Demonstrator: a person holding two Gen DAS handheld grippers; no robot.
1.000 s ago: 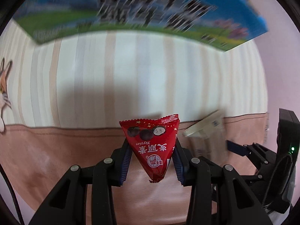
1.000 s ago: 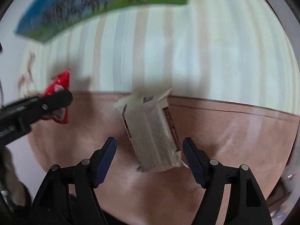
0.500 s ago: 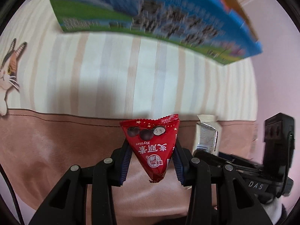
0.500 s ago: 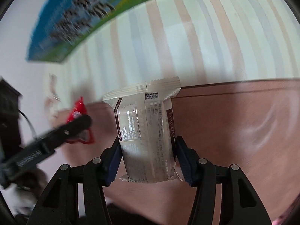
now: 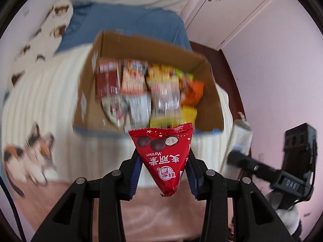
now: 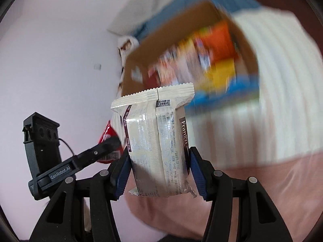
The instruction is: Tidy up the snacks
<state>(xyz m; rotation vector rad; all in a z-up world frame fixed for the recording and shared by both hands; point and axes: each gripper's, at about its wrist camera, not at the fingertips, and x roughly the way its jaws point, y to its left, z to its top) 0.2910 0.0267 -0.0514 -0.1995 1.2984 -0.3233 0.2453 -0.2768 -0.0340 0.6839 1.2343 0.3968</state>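
Observation:
My left gripper [image 5: 163, 161] is shut on a red triangular chocolate packet [image 5: 164, 155], held point down in the air. My right gripper [image 6: 159, 161] is shut on a cream and silver wafer packet [image 6: 157, 133], standing upright between the blue pads. An open cardboard box [image 5: 105, 46] sits on the bed ahead and below both grippers, with several snack packets [image 5: 139, 88] packed in rows inside. In the left wrist view the wafer packet [image 5: 241, 139] shows at the right. In the right wrist view the red packet [image 6: 107, 133] shows at the left, and the box [image 6: 181, 18] is blurred.
The box rests on a cream striped blanket [image 5: 40, 92] with a cat print [image 5: 30, 157] and a pink-brown border [image 5: 161, 211]. Behind it lie a blue sheet [image 5: 131, 22] and a white pillow. A door [image 5: 232, 10] and pink walls stand at the right.
The right gripper has shut on the wafer packet that lay on the blanket. Both grippers have risen with their packets, and the open top of the box has come into view.

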